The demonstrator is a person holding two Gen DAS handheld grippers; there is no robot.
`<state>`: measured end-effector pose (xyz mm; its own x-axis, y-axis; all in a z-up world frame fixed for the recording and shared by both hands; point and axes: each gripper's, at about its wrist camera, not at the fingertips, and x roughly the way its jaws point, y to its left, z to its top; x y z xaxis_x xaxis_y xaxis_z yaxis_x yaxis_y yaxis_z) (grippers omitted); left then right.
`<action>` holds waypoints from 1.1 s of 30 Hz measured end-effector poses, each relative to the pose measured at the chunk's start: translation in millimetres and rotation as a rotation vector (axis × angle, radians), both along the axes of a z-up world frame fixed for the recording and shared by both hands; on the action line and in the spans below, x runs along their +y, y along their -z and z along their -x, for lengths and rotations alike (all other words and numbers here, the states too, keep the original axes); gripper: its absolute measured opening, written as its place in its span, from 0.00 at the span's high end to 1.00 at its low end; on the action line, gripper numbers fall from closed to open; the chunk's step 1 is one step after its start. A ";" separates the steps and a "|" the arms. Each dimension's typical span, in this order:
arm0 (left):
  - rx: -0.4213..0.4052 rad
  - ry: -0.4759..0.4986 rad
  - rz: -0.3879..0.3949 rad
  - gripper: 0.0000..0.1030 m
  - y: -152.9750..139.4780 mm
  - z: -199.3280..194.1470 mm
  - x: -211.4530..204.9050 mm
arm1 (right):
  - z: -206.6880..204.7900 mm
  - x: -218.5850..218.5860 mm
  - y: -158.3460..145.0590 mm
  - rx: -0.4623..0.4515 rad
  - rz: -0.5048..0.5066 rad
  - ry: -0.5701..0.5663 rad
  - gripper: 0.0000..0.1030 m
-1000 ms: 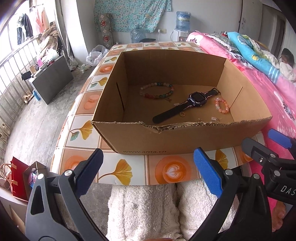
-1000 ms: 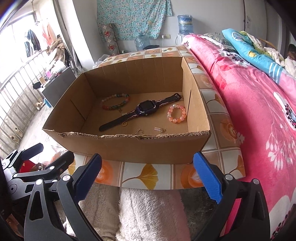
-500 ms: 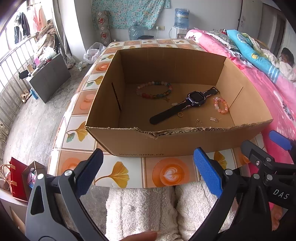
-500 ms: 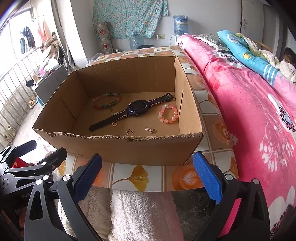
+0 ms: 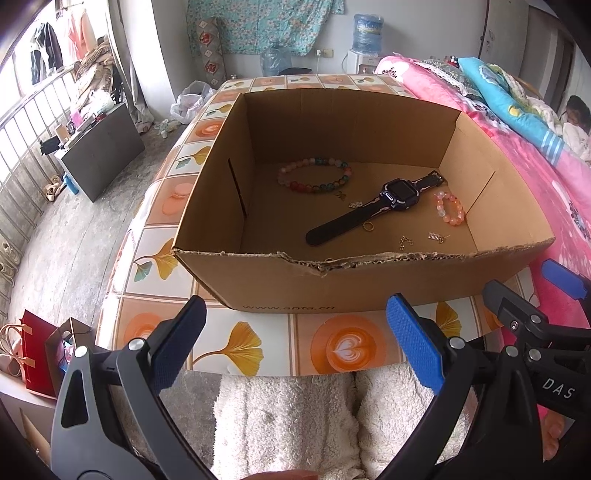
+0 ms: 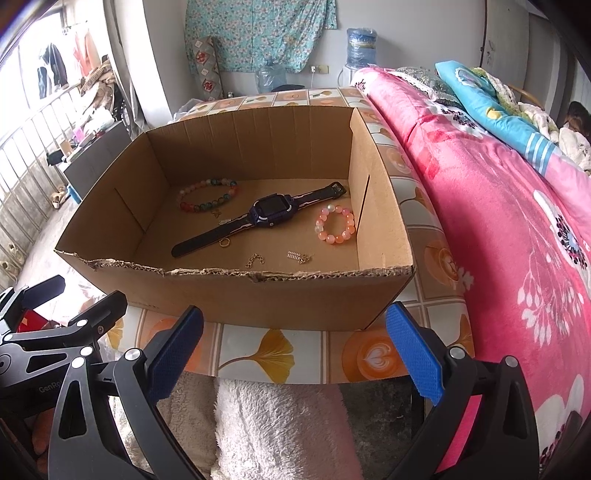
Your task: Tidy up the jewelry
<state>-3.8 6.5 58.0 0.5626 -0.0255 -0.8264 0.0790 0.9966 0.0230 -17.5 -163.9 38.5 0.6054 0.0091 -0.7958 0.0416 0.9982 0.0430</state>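
A: In cardboard box on table: watch mid-floor, pink bracelet right, multicolour bracelet far left.

B: Grippers?

A: Left gripper & right gripper both spread, empty, hovering near of box. Prob. lining up a reach.

Daylight comes through a barred window at the upper left of the frame, above a grey floor with a dark cabinet. A floral cloth hangs on the white back wall at top centre, beside a water dispenser. A bed with a pink blanket fills the right side, next to the tiled table.
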 end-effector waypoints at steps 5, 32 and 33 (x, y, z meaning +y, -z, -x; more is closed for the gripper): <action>0.014 0.001 0.003 0.08 3.4 -3.3 0.7 | -2.7 1.0 2.7 0.013 0.002 0.004 0.06; 0.038 0.001 0.016 0.08 9.3 -7.6 2.1 | -7.0 0.9 7.7 0.039 -0.003 0.014 0.06; 0.039 0.001 0.016 0.08 9.3 -7.6 2.0 | -7.1 0.8 7.9 0.040 -0.003 0.014 0.06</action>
